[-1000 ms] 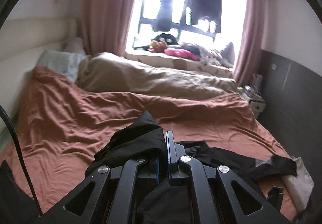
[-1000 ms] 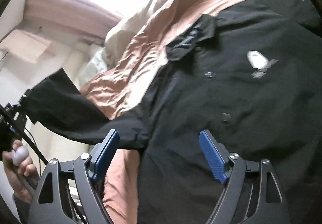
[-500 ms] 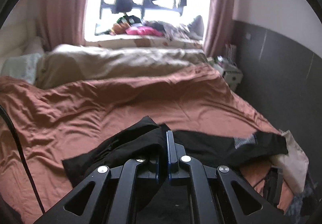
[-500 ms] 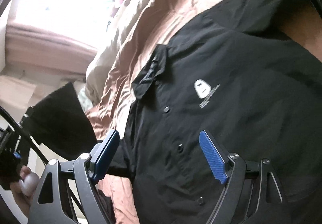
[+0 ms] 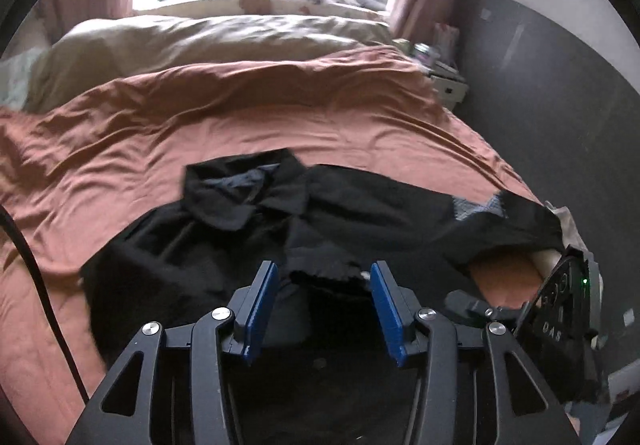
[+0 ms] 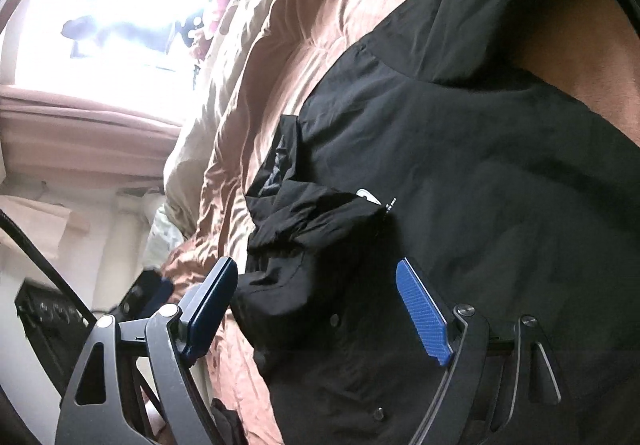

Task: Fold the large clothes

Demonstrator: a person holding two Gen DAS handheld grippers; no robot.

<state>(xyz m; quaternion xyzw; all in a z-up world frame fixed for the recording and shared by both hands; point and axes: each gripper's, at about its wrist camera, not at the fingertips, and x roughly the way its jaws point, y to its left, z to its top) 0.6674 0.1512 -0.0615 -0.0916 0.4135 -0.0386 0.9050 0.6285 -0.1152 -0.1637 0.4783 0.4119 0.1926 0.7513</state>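
left gripper (image 5: 322, 301) fingers were opening, sleeve dropped on shirt (image 5: 224, 245) | right gripper (image 6: 316, 313) fingers open, empty | advice: flatten sleeve before next fold

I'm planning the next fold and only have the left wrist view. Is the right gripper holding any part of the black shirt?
Observer: No. The right gripper is wide open above the black shirt, and its pads press on no cloth.
Operator: Where does the near sleeve lie?
Observer: The sleeve is bunched across the chest, and its edge covers part of a white logo.
Operator: Is the front buttoned?
Observer: Small dark buttons run down the front below the sleeve. It looks closed there, though I can't be sure.
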